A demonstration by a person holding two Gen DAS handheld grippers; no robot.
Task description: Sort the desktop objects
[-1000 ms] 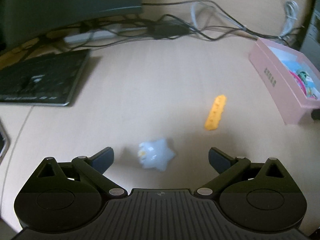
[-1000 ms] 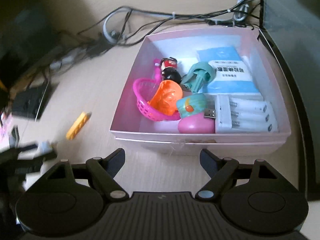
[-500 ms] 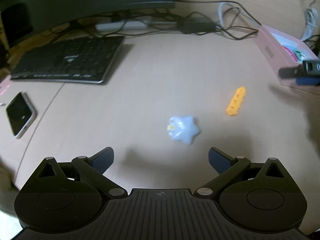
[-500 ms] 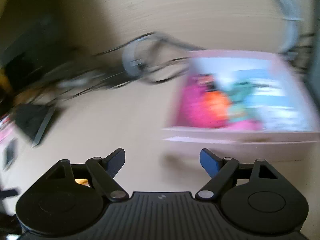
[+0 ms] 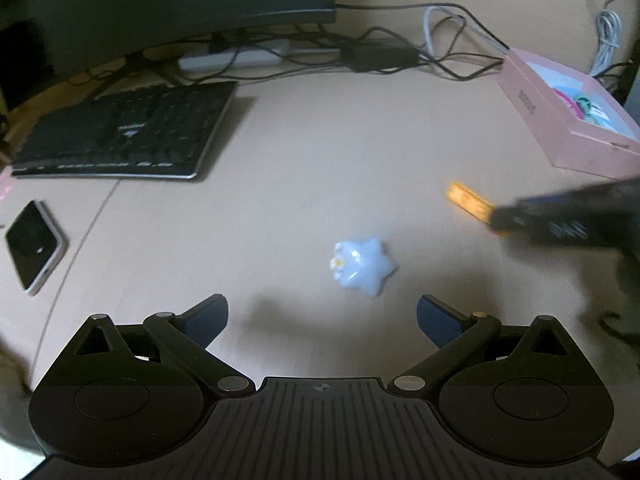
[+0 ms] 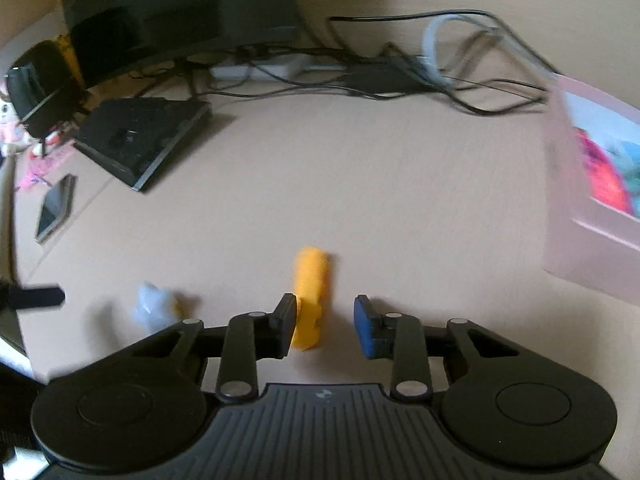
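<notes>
Jaws of the right gripper [image 6: 325, 322] are closing around the yellow block [image 6: 310, 296], not yet squeezing, so next it must pinch, lift, and go to the pink box [image 6: 576, 240].

Each gripper [image 5: 322, 316] [image 6: 325, 326] is black, ribbed, with silver rivets and seemingly dark-blue finger pads [image 6: 363, 330].

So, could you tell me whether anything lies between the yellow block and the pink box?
Nothing visible does: bare desk runs from the yellow block to the pink box. The star toy lies on the other side.
</notes>
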